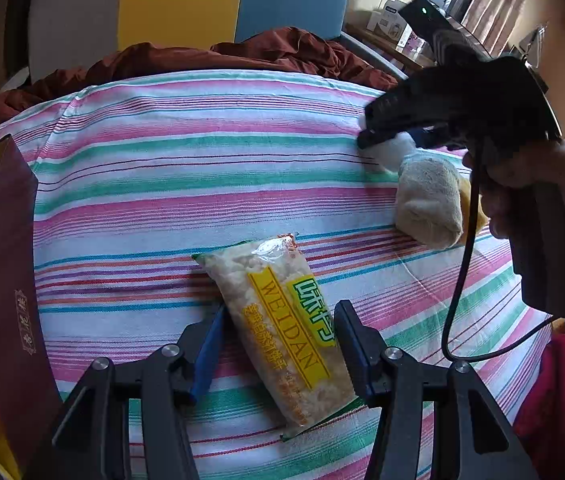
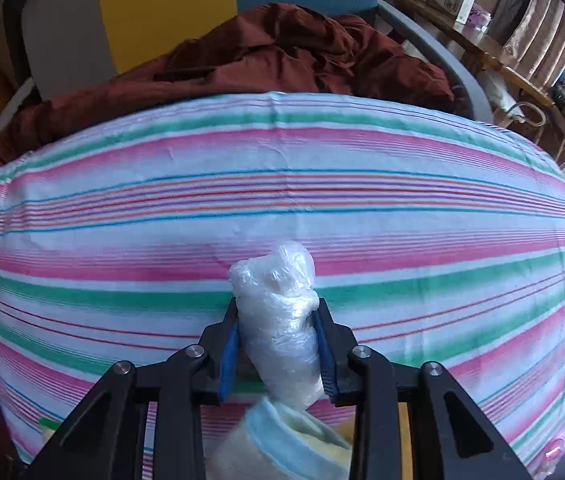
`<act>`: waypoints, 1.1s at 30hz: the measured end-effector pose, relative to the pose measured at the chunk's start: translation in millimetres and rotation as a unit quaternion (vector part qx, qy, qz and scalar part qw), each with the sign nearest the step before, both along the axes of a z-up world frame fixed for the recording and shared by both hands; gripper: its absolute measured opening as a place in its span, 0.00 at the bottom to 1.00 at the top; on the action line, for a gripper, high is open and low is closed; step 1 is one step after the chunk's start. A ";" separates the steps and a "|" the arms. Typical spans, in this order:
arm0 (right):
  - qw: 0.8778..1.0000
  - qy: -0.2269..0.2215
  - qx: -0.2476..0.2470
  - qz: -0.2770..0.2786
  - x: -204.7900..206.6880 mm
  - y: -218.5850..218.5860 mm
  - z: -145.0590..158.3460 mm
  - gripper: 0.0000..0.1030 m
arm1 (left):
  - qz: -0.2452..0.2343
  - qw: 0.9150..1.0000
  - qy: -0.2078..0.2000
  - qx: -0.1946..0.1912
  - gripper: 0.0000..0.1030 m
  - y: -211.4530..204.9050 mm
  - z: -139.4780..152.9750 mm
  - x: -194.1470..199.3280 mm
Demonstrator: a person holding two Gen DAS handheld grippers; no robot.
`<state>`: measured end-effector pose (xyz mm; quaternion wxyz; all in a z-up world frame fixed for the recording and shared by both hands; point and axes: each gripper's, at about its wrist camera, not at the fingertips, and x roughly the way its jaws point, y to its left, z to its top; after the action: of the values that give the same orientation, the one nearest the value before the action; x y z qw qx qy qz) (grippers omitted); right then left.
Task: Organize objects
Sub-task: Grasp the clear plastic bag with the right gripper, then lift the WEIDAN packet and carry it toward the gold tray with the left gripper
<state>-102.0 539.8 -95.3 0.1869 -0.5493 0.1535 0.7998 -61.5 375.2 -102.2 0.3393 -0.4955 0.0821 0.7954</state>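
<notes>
We record a bed covered by a striped sheet (image 1: 186, 168) in pink, green and white bands, which fills most of both views. Behind it lies a rumpled dark red blanket (image 2: 282, 56) against a headboard panelled in grey, yellow and blue (image 1: 178, 0). At the left edge of the left wrist view stands a maroon box (image 1: 10, 280) with gold characters on its side, resting on the sheet. On the sheet, near the middle foreground, we note a snack packet (image 1: 282, 332) printed WEIDAN with a yellow and green label, lying flat and slanted. The left claw (image 1: 278, 356) stands apart, one finger on either side of the packet; we cannot tell whether its blue pads touch the packet. The right claw (image 2: 278, 344) is clamped on a bundle wrapped in clear plastic (image 2: 278, 320), whose knotted top projects beyond the fingertips above the sheet. From the left wrist view, the same right claw (image 1: 378, 144) shows at upper right, held in a hand (image 1: 522, 184), with a rolled cream towel (image 1: 426, 204) hanging just below it. A black cable (image 1: 462, 272) loops down from the handle.
</notes>
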 end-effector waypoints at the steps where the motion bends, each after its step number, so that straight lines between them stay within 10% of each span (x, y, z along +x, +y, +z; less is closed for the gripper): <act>1: 1.000 0.016 -0.018 0.012 -5.2 -6.5 2.6 0.32 | 0.000 1.000 0.003 0.000 0.53 -1.3 0.1 2.4; 13: 0.991 -0.003 -0.080 0.108 25.5 -67.6 -9.2 0.32 | 0.000 1.000 0.009 0.006 0.53 -6.8 0.5 16.3; 26: 0.996 -0.011 -0.073 0.041 145.0 -76.1 -9.9 0.32 | -0.008 0.999 0.043 -0.004 0.52 -4.7 -4.8 21.4; 33: 0.998 -0.009 -0.045 0.044 134.4 -76.9 -8.7 0.31 | -0.011 0.997 0.071 -0.011 0.47 -4.0 -6.3 26.9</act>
<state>32.5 462.9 -104.0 0.1283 -0.5707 0.1634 0.7945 -34.6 371.2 -108.5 0.3360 -0.4406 0.1208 0.8236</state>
